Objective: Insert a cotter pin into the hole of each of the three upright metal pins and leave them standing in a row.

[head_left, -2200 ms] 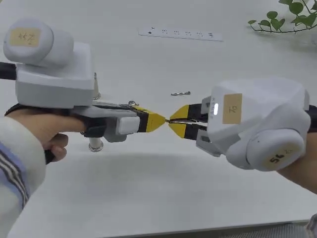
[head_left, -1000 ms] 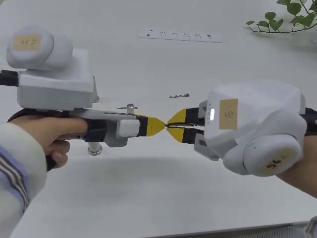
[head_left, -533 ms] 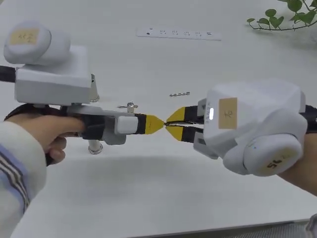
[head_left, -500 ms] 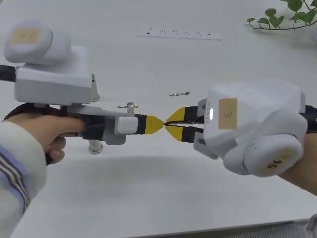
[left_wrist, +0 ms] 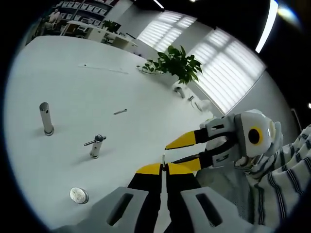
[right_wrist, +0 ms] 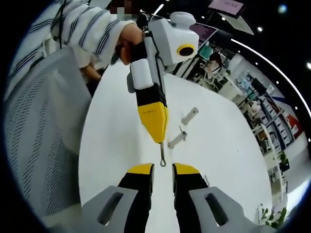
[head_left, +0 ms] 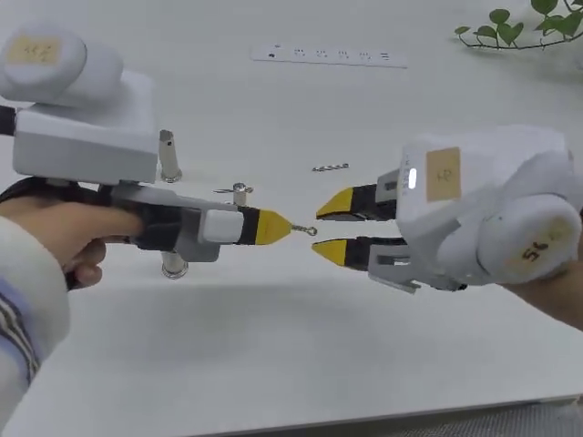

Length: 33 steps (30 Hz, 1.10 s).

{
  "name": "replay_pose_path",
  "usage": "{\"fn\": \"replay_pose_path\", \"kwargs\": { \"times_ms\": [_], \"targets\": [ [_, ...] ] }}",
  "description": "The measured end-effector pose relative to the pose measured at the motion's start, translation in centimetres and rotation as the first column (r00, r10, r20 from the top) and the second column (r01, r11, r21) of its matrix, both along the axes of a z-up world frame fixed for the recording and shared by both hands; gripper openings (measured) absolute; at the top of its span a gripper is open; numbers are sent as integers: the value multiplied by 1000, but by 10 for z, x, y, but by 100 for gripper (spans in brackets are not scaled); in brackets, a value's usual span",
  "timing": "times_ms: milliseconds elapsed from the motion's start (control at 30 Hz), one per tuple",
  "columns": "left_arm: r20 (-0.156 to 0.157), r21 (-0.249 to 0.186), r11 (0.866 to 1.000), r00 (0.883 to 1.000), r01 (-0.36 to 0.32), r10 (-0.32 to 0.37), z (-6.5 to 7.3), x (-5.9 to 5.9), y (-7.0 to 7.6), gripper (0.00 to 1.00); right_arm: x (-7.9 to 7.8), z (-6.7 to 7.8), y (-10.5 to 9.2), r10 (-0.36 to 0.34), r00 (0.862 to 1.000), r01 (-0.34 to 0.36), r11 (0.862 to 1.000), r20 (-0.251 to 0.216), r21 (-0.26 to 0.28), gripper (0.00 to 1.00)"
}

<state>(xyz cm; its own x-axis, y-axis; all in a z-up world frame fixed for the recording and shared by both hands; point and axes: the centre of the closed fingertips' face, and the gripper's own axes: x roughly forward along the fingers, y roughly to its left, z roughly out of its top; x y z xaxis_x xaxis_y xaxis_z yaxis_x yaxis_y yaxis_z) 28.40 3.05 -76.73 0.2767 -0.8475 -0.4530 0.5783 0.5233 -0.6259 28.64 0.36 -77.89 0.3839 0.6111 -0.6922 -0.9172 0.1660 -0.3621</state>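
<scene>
My left gripper (head_left: 284, 228) (left_wrist: 164, 168) is shut on a thin cotter pin (head_left: 306, 230) (left_wrist: 163, 159) (right_wrist: 162, 154), whose looped end sticks out past the yellow tips. My right gripper (head_left: 319, 231) (right_wrist: 163, 168) faces it, open, its jaws above and below the loop without touching it. Behind the left gripper stand three metal pins: a bare upright one (head_left: 167, 155) (left_wrist: 46, 118), one (head_left: 240, 193) (left_wrist: 97, 145) with a cotter pin through it, and one (head_left: 175, 266) (left_wrist: 78, 195) partly hidden under the gripper. A loose cotter pin (head_left: 330, 167) (left_wrist: 120, 111) lies on the white table.
A white power strip (head_left: 328, 56) lies at the far side of the table (head_left: 291, 346). A green plant (head_left: 519, 23) (left_wrist: 172, 60) stands at the back right. A person's striped sleeve (left_wrist: 286, 165) shows behind the right gripper.
The right gripper has opened and drawn back to the right, off the cotter pin. The left gripper keeps hold of the pin. The camera has shifted slightly.
</scene>
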Motion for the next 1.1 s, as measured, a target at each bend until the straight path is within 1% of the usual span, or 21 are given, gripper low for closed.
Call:
{"fn": "replay_pose_path", "kwargs": {
  "times_ms": [100,133,200,233,300,367,467,533,567,633,667,700,733,800,833,867,933,967,1000,1033,1100],
  "targets": [
    [58,19,999,997,44,-46,2,-3,4,0,-3,0,0,-12,997,16,999,-74,51,18],
    [71,21,998,996,53,-55,3,-4,4,0,-5,1,1,-16,993,26,997,-116,79,18],
    [127,31,993,985,110,-113,5,-9,4,0,-7,4,3,-19,986,41,990,-164,131,18],
    [167,39,989,975,143,-148,8,-12,2,0,-7,4,3,-18,982,47,987,-187,153,18],
    [215,32,983,960,179,-182,14,-16,-1,0,-6,7,4,-25,975,69,978,-219,195,18],
    [237,10,982,953,191,-188,21,-20,-5,0,-8,8,4,-19,968,74,974,-250,214,20],
    [276,36,979,940,199,-201,21,-19,-5,0,-10,8,3,-9,960,76,970,-279,231,21],
    [288,48,977,933,209,-214,20,-22,-6,0,-13,8,4,2,955,73,968,-297,240,20],
    [305,50,974,926,220,-224,21,-23,-6,0,-20,9,8,22,939,77,960,-344,270,19],
    [369,69,963,890,259,-266,23,-27,-9,0,-24,12,11,35,925,88,949,-378,303,19],
    [424,99,954,855,284,-298,24,-28,-9,0,-24,12,10,37,928,82,951,-371,300,19],
    [455,114,947,832,299,-318,25,-29,-10,0,-26,12,11,42,926,79,950,-374,301,18],
    [469,120,944,820,309,-328,26,-31,-11,0,-27,13,12,46,925,78,949,-378,305,18],
    [466,122,939,817,320,-339,25,-34,-11,0,-30,14,14,56,921,74,947,-386,314,17],
    [488,135,933,797,333,-356,25,-35,-12,0,-30,14,14,56,921,73,947,-386,313,17],
    [503,141,930,784,341,-364,26,-36,-13,0,-31,12,14,55,921,71,950,-386,303,17],
    [544,165,916,741,365,-393,27,-41,-17,0,-33,10,13,62,923,54,956,-381,287,17],
    [547,175,913,735,368,-401,26,-42,-17,0,-34,10,13,64,921,53,956,-383,288,16],
    [537,167,914,744,369,-398,26,-43,-18,0,-35,9,14,70,920,47,957,-386,285,15],
    [533,164,914,746,372,-400,26,-44,-18,0,-36,9,14,72,920,44,958,-386,282,15],
    [539,168,911,738,378,-406,25,-44,-17,0,-38,8,14,80,919,31,961,-386,273,13]
  ]
}}
